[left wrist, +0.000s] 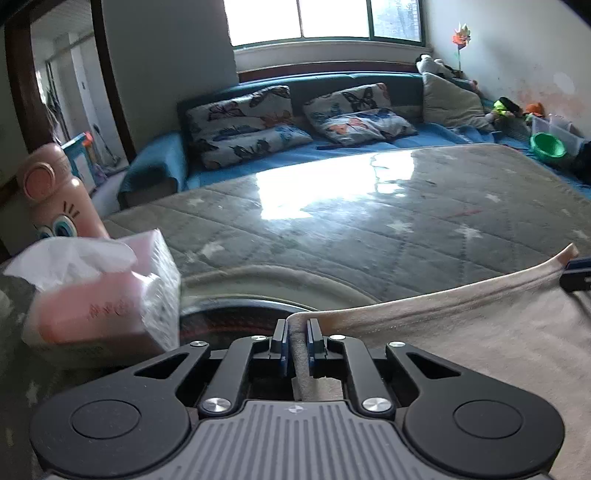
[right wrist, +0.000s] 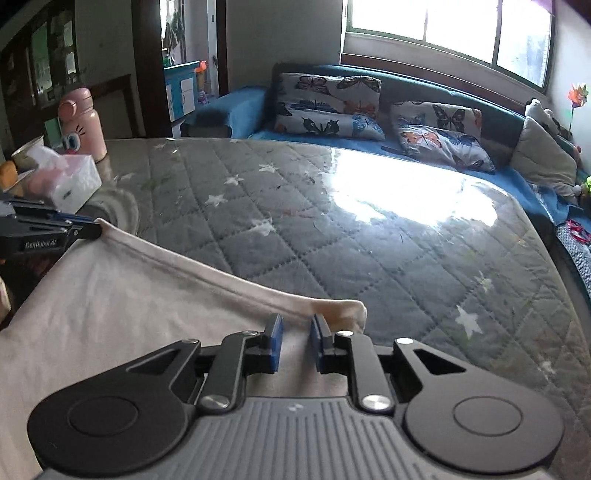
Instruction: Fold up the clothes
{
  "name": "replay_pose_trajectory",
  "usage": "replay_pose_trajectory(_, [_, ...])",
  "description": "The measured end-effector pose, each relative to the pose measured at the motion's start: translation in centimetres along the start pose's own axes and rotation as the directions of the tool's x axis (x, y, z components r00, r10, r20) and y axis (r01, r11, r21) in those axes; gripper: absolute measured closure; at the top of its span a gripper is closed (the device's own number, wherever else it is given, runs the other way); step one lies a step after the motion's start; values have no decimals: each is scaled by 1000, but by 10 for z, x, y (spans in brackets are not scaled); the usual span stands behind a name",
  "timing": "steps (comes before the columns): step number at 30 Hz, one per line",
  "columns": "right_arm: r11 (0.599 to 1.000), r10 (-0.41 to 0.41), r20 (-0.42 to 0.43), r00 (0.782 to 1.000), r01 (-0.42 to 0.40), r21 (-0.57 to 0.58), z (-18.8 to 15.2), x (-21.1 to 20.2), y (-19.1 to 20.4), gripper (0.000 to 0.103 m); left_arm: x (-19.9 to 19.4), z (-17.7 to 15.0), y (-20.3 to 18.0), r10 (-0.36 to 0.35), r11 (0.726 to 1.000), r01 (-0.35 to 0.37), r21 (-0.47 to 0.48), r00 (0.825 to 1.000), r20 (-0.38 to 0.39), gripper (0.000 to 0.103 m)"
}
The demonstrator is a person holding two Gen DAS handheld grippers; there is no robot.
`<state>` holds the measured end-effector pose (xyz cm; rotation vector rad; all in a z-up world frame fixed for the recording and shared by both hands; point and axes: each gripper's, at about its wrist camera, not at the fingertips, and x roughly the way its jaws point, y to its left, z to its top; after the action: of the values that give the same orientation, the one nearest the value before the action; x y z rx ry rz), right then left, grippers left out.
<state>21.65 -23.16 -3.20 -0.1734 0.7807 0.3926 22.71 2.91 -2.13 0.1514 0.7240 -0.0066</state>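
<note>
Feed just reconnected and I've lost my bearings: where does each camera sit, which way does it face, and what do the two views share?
Left wrist: on the left gripper, facing the sofa; its fingers pinch the garment hem; tissue box at left.
Right wrist: on the right gripper, facing sofa and window; jaws around the hem's other corner, left gripper at far left.
Shared: garment, quilted table, tissue box, pink bottle.

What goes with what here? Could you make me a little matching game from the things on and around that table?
Things:
1. bottle
2. tissue box
3. cloth
4. bowl

Descriptions:
A. green, on the sofa
B. pale, stretched between the left gripper and right gripper
C. pink, cartoon eyes
D. white tissue poking out

Pairs: 1-C, 2-D, 3-B, 4-A
</note>
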Motion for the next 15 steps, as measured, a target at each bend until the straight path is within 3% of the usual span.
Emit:
replay_pose_trajectory(5, [1000, -3, 9, 1000, 3, -27, 16, 17, 4, 84, 10, 6, 9, 41, 999, -41, -11, 999, 5, 92])
replay_pose_trajectory(6, [999, 0, 6, 1000, 0, -36, 19, 18, 6, 84, 9, 7, 11, 36, 999, -36, -20, 999, -1, 88])
replay_pose_trajectory(10, [996, 55, -2, 998, -55, -75, 13, -7, 19, 79, -4, 9, 17, 27, 999, -27, -47, 1000, -1, 84])
replay_pose_trajectory(12, [988, 114, -25, 993, -116, -103, 2, -24, 29, 78, -19, 7, 14, 16, 999, -16, -37, 1000, 14, 71])
replay_pose_trajectory(15, [968, 180, -57, 982, -187, -169, -22, -54, 50, 74, -51, -1, 3, -36, 999, 36, -5, 999, 31, 60])
